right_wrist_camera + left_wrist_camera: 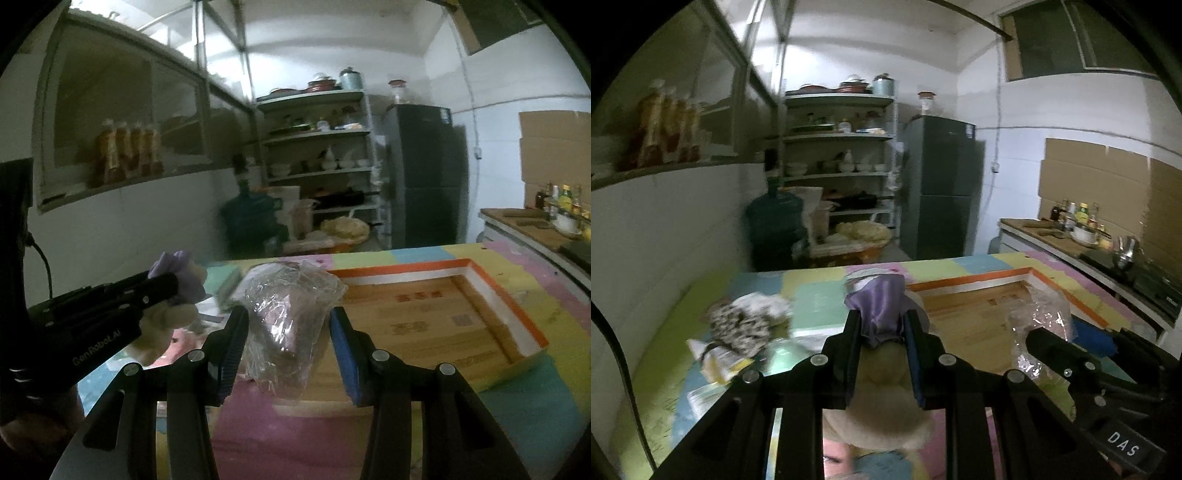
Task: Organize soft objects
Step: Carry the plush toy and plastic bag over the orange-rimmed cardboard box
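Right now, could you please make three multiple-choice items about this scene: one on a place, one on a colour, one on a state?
1. Where is the shallow box with the orange rim?
A. on the pastel mat
B. on the shelf
C. on the fridge

2. What colour is the satin cloth on the plush toy?
A. red
B. purple
C. black

3. What is the state of the right tool?
A. it holds nothing
B. it grips a clear plastic bag
C. it grips a bottle

Answers:
1. A, since the box lies on the pastel mat beyond the tools.
2. B, since the cloth in the left tool is shiny purple.
3. B, since the clear plastic bag stands between its pads, off the mat.
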Tool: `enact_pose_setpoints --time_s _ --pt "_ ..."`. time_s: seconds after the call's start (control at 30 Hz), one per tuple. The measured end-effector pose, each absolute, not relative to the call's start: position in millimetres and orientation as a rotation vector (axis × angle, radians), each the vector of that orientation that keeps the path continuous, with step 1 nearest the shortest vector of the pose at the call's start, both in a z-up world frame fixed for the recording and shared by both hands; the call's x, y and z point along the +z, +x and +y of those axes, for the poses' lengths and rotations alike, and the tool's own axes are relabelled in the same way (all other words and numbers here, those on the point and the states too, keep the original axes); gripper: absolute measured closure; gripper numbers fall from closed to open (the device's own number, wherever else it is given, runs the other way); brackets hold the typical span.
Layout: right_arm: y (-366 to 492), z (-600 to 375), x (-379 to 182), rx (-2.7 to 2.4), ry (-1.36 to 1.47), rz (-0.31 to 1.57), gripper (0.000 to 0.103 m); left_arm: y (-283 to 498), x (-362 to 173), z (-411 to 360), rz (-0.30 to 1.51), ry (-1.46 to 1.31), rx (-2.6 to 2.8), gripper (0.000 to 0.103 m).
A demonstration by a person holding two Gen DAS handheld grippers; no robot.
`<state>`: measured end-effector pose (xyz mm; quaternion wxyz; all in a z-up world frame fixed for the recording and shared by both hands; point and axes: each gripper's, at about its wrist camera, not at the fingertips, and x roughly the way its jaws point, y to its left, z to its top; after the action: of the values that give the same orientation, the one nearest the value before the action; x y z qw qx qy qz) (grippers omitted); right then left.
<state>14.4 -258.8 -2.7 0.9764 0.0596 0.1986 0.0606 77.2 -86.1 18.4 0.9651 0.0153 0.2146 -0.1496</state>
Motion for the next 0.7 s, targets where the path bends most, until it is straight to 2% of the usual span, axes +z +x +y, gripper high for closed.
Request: enact_pose_setpoints --time_s 0.43,0.7 --pt "16 -335 2 -0.023 0.107 0.389 0.056 101 27 -174 0.439 0.041 -0.437 0.079" --pt "28 -389 -6 -0.083 0.094 0.427 0.056 123 15 -228 0.498 0.035 -0.484 0.079"
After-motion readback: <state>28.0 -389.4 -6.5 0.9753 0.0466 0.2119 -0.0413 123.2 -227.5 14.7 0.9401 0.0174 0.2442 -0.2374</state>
